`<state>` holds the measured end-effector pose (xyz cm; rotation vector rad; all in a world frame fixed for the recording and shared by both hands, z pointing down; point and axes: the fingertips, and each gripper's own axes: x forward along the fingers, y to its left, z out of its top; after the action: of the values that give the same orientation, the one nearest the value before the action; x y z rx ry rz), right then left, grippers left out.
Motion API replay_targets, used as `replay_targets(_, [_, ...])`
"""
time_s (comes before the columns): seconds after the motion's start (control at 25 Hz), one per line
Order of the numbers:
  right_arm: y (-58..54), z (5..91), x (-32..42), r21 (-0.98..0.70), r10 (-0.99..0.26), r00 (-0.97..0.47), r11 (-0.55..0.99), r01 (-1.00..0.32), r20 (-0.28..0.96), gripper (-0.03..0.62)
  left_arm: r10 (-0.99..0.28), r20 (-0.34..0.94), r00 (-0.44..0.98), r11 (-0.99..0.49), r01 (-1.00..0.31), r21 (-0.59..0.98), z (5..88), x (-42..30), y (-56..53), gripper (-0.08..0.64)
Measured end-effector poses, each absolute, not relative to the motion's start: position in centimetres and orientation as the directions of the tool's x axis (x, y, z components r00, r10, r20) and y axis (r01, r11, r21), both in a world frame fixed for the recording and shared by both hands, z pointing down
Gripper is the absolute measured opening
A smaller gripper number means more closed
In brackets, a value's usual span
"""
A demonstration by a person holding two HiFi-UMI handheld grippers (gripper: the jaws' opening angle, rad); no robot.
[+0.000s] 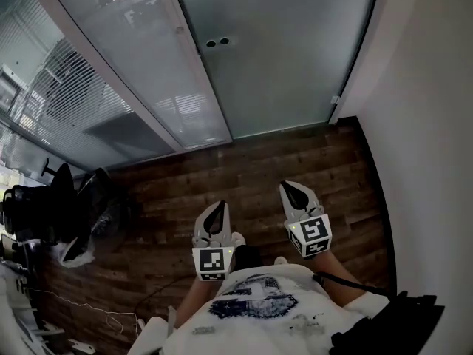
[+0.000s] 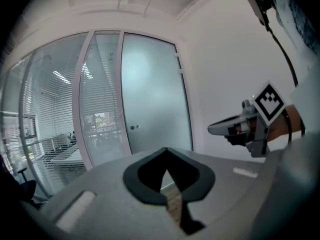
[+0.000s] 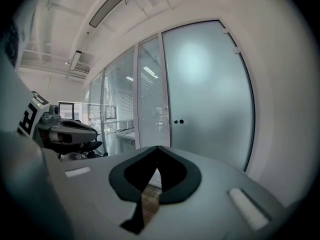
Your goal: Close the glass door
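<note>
Both our grippers are clenched with nothing in them: left gripper and right gripper side by side above the wood floor. The glass door is straight ahead, between glass partition and white wall, in line with the partition. Neither gripper touches it.

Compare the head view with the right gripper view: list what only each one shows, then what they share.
Head view only: the person's white printed shirt and the black-and-white marker cube on the right hand-held gripper. Right gripper view only: the white ceiling with its long lamp bar. Both: the frosted glass door with two small dark round fittings, the glass partition with slatted blinds, and the left hand-held gripper, jaws shut.
</note>
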<state>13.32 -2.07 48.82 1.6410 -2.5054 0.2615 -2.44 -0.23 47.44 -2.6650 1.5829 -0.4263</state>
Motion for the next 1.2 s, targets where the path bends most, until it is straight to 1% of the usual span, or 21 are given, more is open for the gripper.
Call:
replay_targets(0.32, [3.2, 48.6, 16.7, -0.108, -0.885, -0.426, 0.412, -0.905, 0.186, 0.008, -0.861, 0.233, 0.452, -0.494, -0.853, -0.171, 47.5, 1.9, 4.5, 0.002])
replay_targets(0.44, [5.1, 48.5, 16.6, -0.13, -0.86, -0.477, 0.46, -0.878, 0.181, 0.008, -0.859, 0.234, 0.455, -0.499, -0.848, -0.181, 47.3, 3.1, 6.0, 0.002])
replay_targets(0.56, [6.8, 47.4, 16.3, -0.131, -0.846, -0.516, 0.501, -0.856, 0.136, 0.008, -0.856, 0.248, 0.455, -0.503, -0.843, -0.191, 47.3, 3.9, 7.1, 0.002])
replay_targets(0.72, [7.7, 45.4, 16.6, -0.084, -0.866, -0.494, 0.488, -0.868, 0.074, 0.008, -0.858, 0.241, 0.454, -0.502, -0.841, -0.202, 46.5, 4.4, 7.7, 0.002])
replay_targets(0.8, [8.0, 45.5, 16.9, -0.077, -0.875, -0.476, 0.471, -0.879, 0.083, 0.008, -0.861, 0.235, 0.452, -0.497, -0.845, -0.196, 46.3, 4.3, 8.1, 0.002])
replay_targets(0.96, [8.3, 45.0, 17.0, -0.115, -0.884, -0.462, 0.452, -0.884, 0.075, 0.008, -0.858, 0.231, 0.459, -0.501, -0.846, -0.183, 46.2, 4.0, 8.1, 0.002])
replay_targets(1.2, [8.0, 43.9, 15.7, -0.072, -0.886, -0.458, 0.454, -0.888, 0.073, 0.008, -0.849, 0.214, 0.483, -0.521, -0.831, -0.196, 45.4, 3.7, 7.3, 0.002])
